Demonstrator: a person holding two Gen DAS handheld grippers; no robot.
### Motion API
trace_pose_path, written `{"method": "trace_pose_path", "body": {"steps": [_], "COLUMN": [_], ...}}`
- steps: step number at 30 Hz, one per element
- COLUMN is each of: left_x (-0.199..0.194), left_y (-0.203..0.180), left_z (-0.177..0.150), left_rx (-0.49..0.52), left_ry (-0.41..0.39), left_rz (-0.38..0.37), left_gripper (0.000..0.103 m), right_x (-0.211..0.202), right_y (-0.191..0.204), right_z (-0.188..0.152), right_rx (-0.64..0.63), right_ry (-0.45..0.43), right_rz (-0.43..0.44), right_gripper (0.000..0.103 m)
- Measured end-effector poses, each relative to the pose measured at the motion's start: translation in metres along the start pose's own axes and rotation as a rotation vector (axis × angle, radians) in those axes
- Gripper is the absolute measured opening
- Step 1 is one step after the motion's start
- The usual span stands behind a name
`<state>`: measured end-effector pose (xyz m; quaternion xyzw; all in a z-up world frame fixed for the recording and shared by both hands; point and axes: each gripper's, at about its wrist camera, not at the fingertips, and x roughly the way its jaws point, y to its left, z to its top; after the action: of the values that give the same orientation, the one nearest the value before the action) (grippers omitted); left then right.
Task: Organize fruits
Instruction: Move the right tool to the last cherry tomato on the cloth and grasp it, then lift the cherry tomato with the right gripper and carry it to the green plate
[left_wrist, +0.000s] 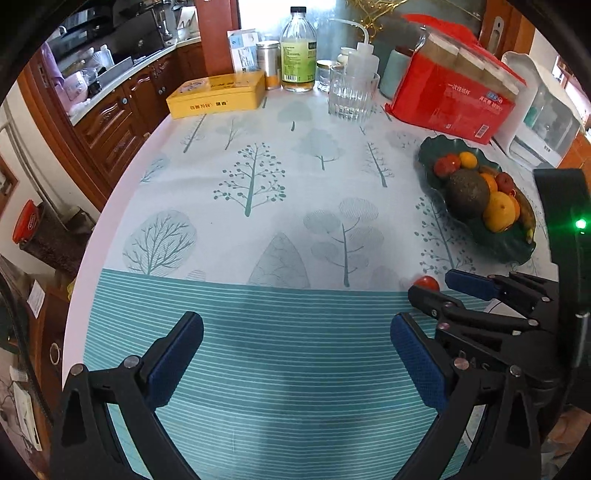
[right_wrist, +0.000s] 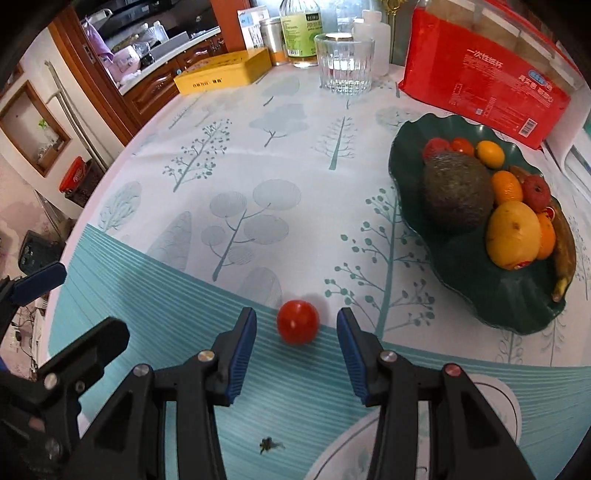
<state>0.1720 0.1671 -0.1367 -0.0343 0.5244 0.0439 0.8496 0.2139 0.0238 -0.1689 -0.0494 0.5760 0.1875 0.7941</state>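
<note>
Reaching down with the right gripper (right_wrist: 297, 354) partly open around a small red tomato (right_wrist: 297, 321) on the near tablecloth, not yet touching, probably to carry it into the green fruit dish (right_wrist: 517, 310) at far right, left gripper (left_wrist: 295, 354) wide open and empty.

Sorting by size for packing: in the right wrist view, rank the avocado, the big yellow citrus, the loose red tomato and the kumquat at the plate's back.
1. avocado
2. yellow citrus, somewhat smaller
3. red tomato, though it sits nearer the camera
4. kumquat, so these last two are unsure
</note>
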Motion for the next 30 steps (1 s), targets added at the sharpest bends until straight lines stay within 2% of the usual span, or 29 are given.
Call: {"method": "trace_pose_path", "body": {"steps": [8, 13, 22, 30], "left_x": [0.013, 0.018, 0.02, 0.012], "left_y": [0.007, 0.01, 0.009, -0.011], "left_z": [0.0, -0.001, -0.002, -0.001], "left_rx": [0.01, 0.005, 0.006, 0.041], "left_ry": [0.022, 0.035, 0.051, 0.05], "left_rz": [-0.02, -0.031, -0.045, -0.056], "left_gripper": [0.101, 0.101, 0.101, 0.101], "right_x": [0.016, 0.017, 0.012, -0.011], "right_y": [0.003, 0.006, 0.005, -0.009], "right_z": [0.003, 0.004, -0.003, -0.013], "right_rx": [-0.007, -0.025, -0.023, 0.006], "right_ry": [0.008, -0.004, -0.014, -0.039], "right_rz": [-0.03, -0.06, -0.068, -0.059], "right_gripper": [0.038, 0.026, 0.025, 0.025]}}
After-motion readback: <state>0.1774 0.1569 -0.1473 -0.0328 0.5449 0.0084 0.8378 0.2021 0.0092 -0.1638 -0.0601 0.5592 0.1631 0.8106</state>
